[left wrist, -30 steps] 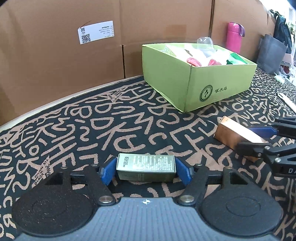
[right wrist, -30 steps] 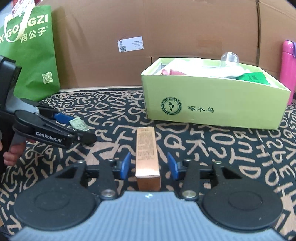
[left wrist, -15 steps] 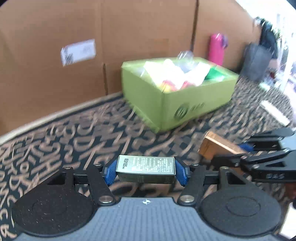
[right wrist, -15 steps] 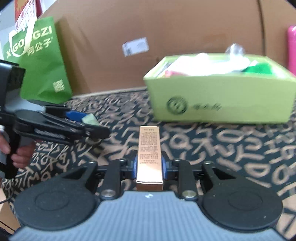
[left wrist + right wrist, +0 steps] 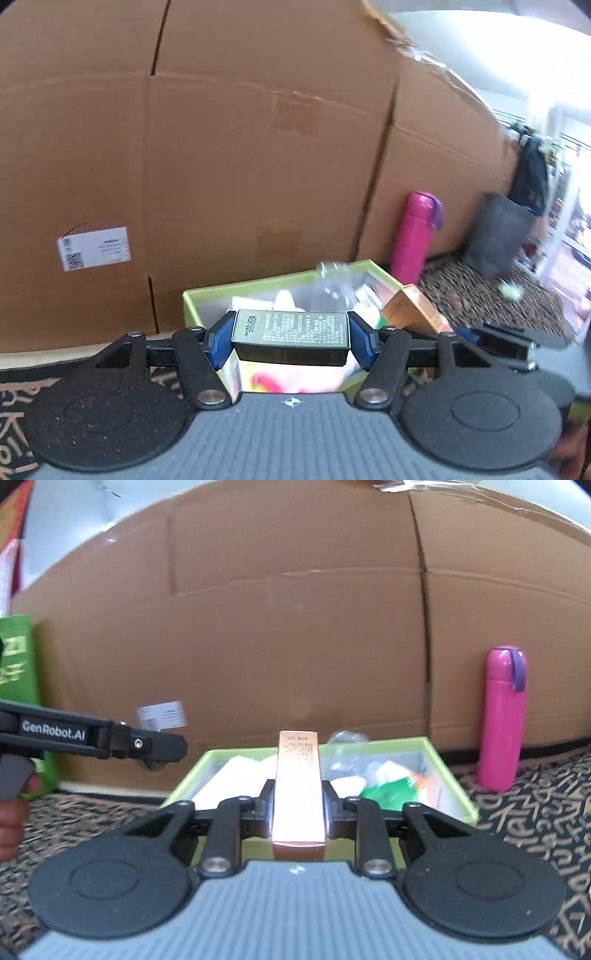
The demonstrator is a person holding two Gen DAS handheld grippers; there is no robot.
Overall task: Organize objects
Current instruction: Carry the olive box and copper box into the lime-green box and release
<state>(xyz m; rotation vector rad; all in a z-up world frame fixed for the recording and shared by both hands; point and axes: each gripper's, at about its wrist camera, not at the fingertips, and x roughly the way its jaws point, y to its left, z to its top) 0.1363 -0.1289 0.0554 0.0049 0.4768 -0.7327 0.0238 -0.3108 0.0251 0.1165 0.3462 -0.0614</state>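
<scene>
The left tool (image 5: 291, 341) grips a dark green carton (image 5: 291, 336) crosswise above the near edge of the lime-green box (image 5: 448, 775). The right tool (image 5: 298, 810) clamps a copper-coloured carton (image 5: 298, 790) lengthwise over the same box, with a pink flask (image 5: 502, 720) at far right.

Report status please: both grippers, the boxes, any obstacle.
Left gripper shut on dark green box. Right gripper shut on copper box. Both over light green carton. Nothing blocking.
</scene>
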